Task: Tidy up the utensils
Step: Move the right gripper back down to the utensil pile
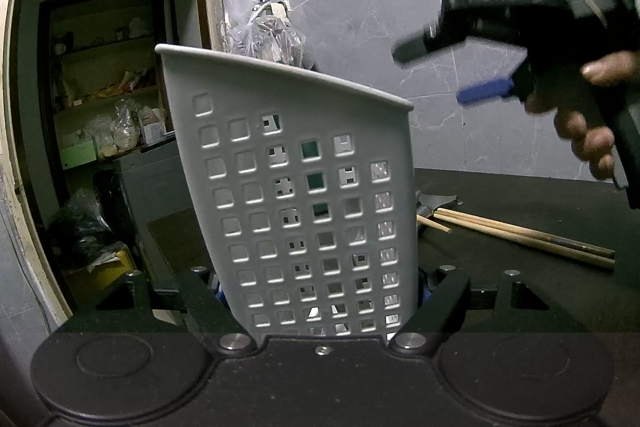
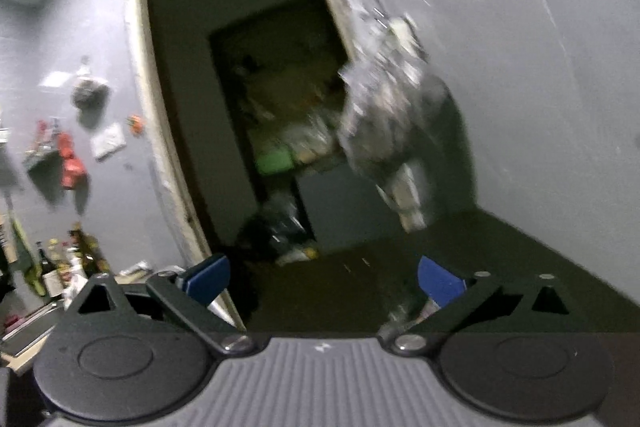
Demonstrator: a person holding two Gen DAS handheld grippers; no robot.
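Right wrist view was all motion blur, so the bag (image 2: 384,107) on the wall was mush. The holder (image 1: 304,195) hid the left fingertips and most of what's inside it. Chopsticks (image 1: 520,233) ran behind it.

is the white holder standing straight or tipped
Tipped. In the left wrist view the white perforated holder leans, rim slanting down to the right, clamped between the left gripper fingers.

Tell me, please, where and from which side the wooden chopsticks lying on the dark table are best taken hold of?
Grip the wooden chopsticks near the middle of their length, coming down from above with the fingers across them. They lie flat and close together on the dark table, so one pinch there could probably take them all. Their left ends sit close to the white perforated holder, leaving less room.
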